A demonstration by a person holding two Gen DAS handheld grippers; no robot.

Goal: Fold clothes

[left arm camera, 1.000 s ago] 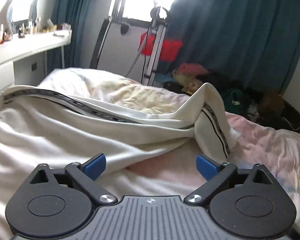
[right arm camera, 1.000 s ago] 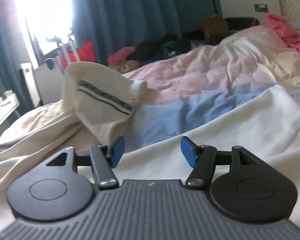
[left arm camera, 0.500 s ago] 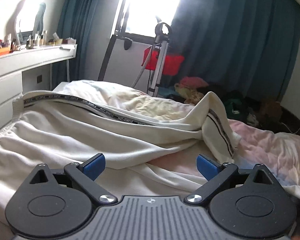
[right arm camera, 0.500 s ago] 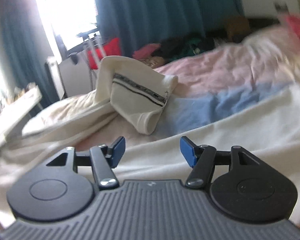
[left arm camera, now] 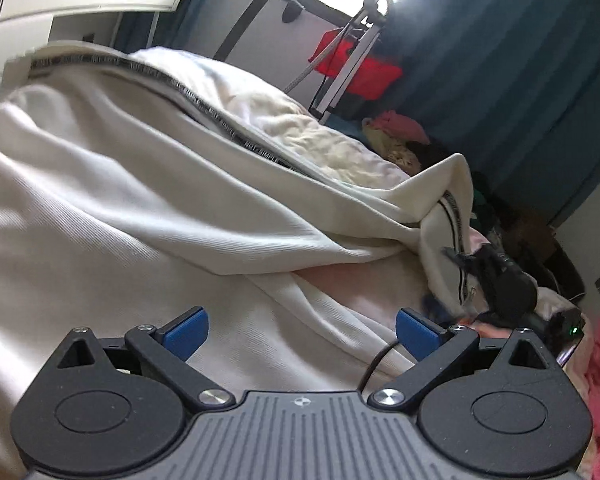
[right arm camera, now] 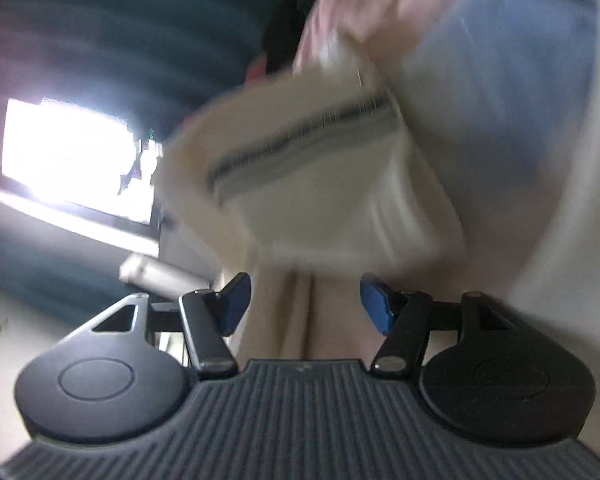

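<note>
We see one cream garment with a black lettered stripe sprawled over the bed, filling the left wrist view from nine o'clock across to three, where one end rises in a peak. In the right wrist view, tilted and blurred, a folded end of the same cream cloth with its dark stripe sits at twelve o'clock above the fingers. The bedding beneath shows pink in the left view, pink and blue in the right. Around the bed we count one white shelf at eleven o'clock, one bright window, dark teal curtains, one red item on a stand at one o'clock, and a heap of clothes below it.

Our left gripper has its two blue-padded fingers spread wide just above the garment, with nothing between them. Our right gripper is also parted wide, gripping nothing; it appears small and dark at three o'clock in the left view, close beside the striped end, though we cannot tell whether it touches the cloth.
</note>
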